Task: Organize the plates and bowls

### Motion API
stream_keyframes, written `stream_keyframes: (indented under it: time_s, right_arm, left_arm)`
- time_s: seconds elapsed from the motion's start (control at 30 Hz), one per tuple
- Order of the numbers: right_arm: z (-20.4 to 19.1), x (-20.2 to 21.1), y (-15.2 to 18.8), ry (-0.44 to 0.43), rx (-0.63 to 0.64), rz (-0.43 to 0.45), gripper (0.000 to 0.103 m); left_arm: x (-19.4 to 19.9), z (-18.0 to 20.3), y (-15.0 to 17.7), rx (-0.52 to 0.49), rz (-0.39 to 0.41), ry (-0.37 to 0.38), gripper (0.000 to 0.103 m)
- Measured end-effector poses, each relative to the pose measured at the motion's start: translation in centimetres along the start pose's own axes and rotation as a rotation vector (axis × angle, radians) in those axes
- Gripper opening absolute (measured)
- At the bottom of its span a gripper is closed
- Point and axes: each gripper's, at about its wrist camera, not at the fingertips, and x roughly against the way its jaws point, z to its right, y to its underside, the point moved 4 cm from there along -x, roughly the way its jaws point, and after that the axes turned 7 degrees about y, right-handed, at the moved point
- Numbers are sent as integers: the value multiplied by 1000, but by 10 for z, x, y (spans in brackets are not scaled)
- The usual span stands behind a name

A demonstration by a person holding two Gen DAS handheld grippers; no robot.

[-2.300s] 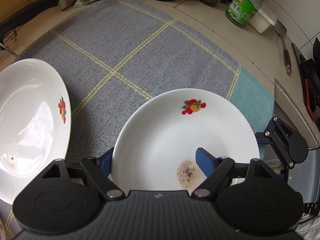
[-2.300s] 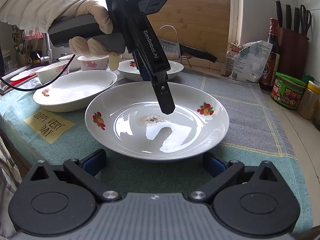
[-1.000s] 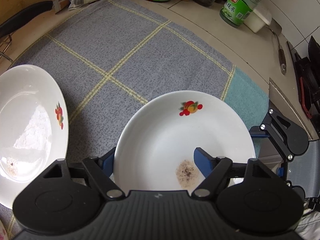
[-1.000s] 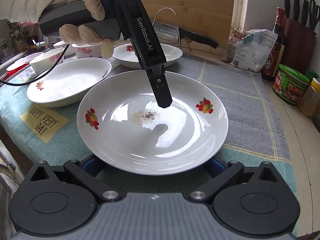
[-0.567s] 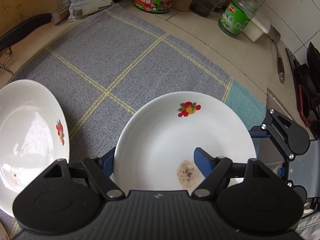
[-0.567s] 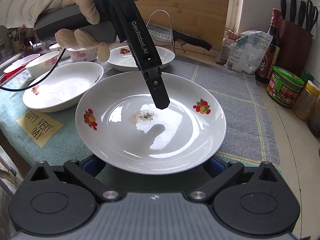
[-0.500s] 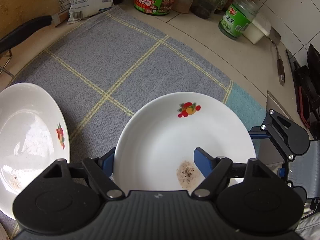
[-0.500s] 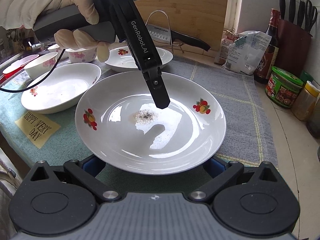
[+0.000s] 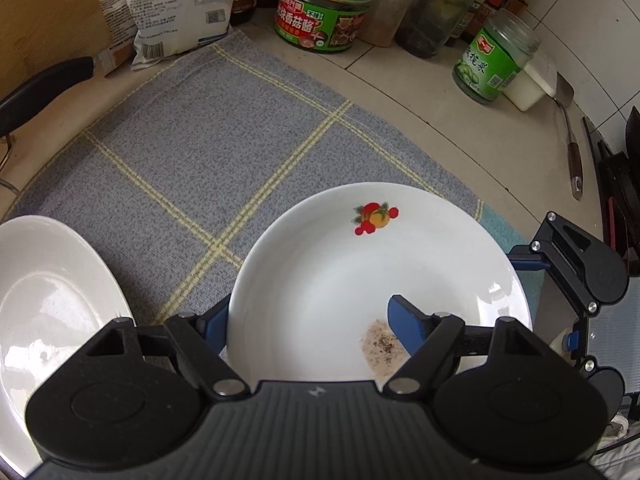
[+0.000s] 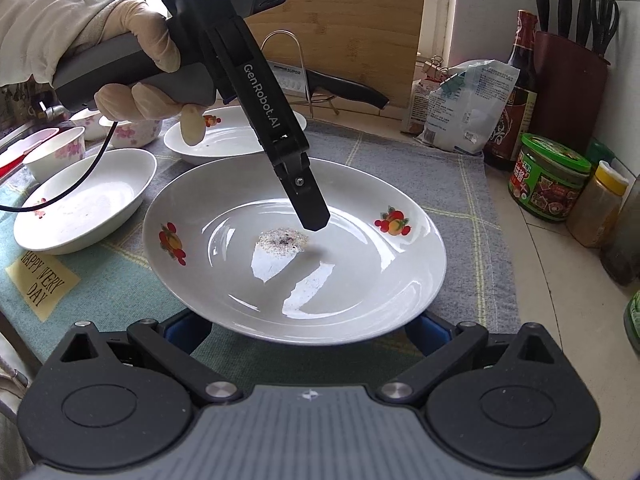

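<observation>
While we hold a gripper in each hand, the biggest thing we see is the gray cloth point(image 9: 192, 148) with yellow lines, spread over the counter point(image 9: 460, 136). A green-blue cloth point(image 10: 104, 280) lies under it on the near left side in the right wrist view.

Next comes our white plate point(image 10: 360, 272) with fruit pictures and a brown speckled spot in its middle. It sits above the gray cloth, between our two grippers. Our left gripper point(image 9: 308, 320) has one blue finger point(image 9: 404, 322) inside the plate, by the brown spot, and the other finger under the plate's left edge, so the rim is between them. The fingers are partly spread around that rim. We cannot tell if they squeeze it hard.

Our right gripper point(image 10: 296, 328) is at the near edge of the plate. Its blue fingers point(image 10: 184, 330) are spread wide and lie under the plate's rim, one on each side. We cannot tell if they press on it.

A second white plate point(image 9: 48, 304) rests on the cloth to the left in the left wrist view. A deep white dish point(image 10: 84, 204) sits farther left in the right wrist view, with small flowered bowls point(image 10: 56, 152) behind it.

Far away we see a wooden board point(image 10: 360, 28), a white bag point(image 9: 180, 8), a green tub point(image 9: 326, 6) and a green jar point(image 9: 492, 60).

A yellow note point(image 10: 40, 284) lies on the near left.
</observation>
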Motion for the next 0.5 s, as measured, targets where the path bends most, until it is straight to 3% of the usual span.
stream_keyframes:
  time_s: [0.5]
  right_arm:
    - [46, -28, -14, 22, -7, 6, 103]
  left_arm:
    - [-21, -14, -41, -4, 14, -11, 79]
